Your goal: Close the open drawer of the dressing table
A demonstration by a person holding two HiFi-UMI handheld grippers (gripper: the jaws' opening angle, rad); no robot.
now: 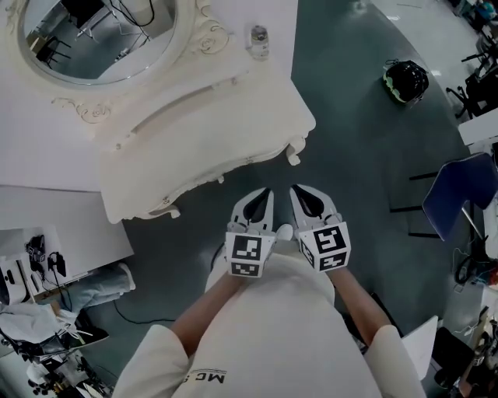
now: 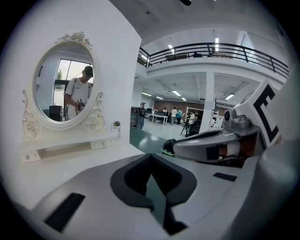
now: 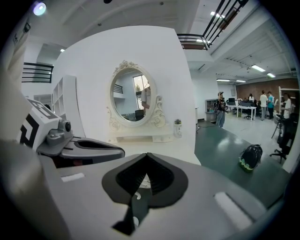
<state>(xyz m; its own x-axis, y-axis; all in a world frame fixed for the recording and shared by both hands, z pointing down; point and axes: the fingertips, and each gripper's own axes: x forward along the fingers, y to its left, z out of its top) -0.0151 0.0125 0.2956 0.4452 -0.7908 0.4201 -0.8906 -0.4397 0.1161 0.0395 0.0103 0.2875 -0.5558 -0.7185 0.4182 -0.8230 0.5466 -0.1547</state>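
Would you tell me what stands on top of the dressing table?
On the dressing table stand an oval mirror and, beside it, a small jar. Anything behind the mirror is covered.

the dressing table [image 1: 194, 167] stands against the wall [image 1: 280, 23], ahead and left of the person. the mirror [image 1: 101, 31] sits at its back, with a small jar [image 1: 259, 40] on the worktop [image 1: 233, 97] to the mirror's right. the left claw [image 1: 259, 200] and right claw [image 1: 308, 199] are side by side near the table's front right corner, apart from it. a helmet [image 1: 405, 81] lies on the floor [image 1: 350, 148] further right, with a chair [image 1: 463, 194] nearer the person.
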